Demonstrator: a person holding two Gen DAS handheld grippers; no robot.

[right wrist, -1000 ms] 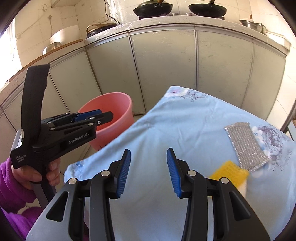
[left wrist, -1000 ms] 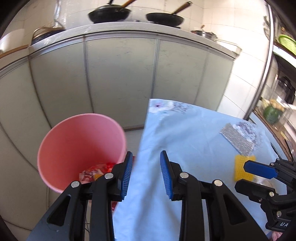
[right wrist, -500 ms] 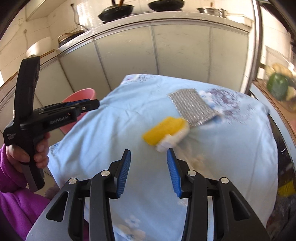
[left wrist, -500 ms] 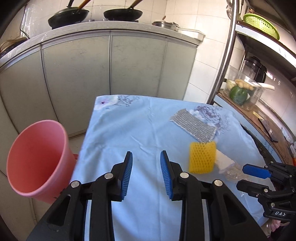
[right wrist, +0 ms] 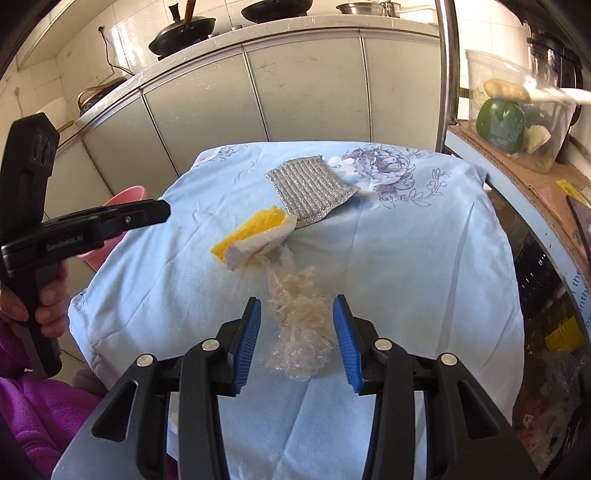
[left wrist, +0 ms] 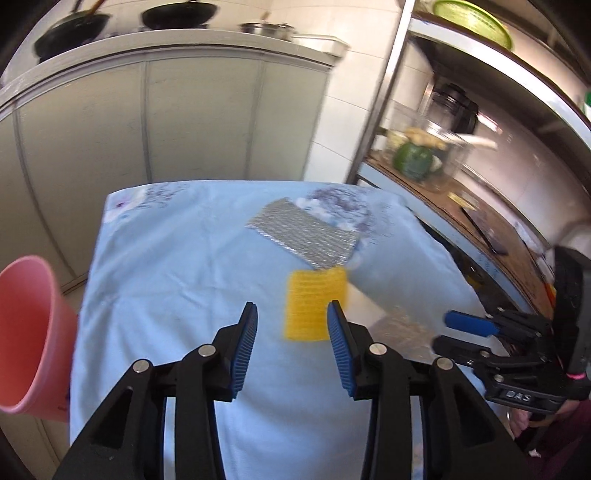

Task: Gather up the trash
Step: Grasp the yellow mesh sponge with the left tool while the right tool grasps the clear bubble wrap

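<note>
A crumpled clear plastic wrap (right wrist: 295, 317) lies on the light blue cloth (right wrist: 424, 266) that covers the table. The right gripper (right wrist: 296, 345) hangs just over the near end of this wrap, its blue pads spread wide, one on each side of the plastic, and I cannot tell whether they touch it. Just behind the wrap, touching its far end, lies a yellow foam net (right wrist: 251, 229) with a white piece (right wrist: 258, 245) under it. Behind the net is a silver mesh cloth (right wrist: 310, 188), and its corner lies over the net's edge. Beyond the mesh cloth the blue cloth shows a purple flower print (right wrist: 388, 166).

The left gripper (left wrist: 291, 345) is held left of the wrap, above the blue cloth; its pads are also spread apart and hold nothing. In its own view the yellow net appears between the pad tips, but farther away. Left of the table, lower than its edge, stands a pink bin (left wrist: 29, 332). Behind the table runs a row of pale cabinets (right wrist: 306, 92) with black woks (right wrist: 183, 33) on top.
</note>
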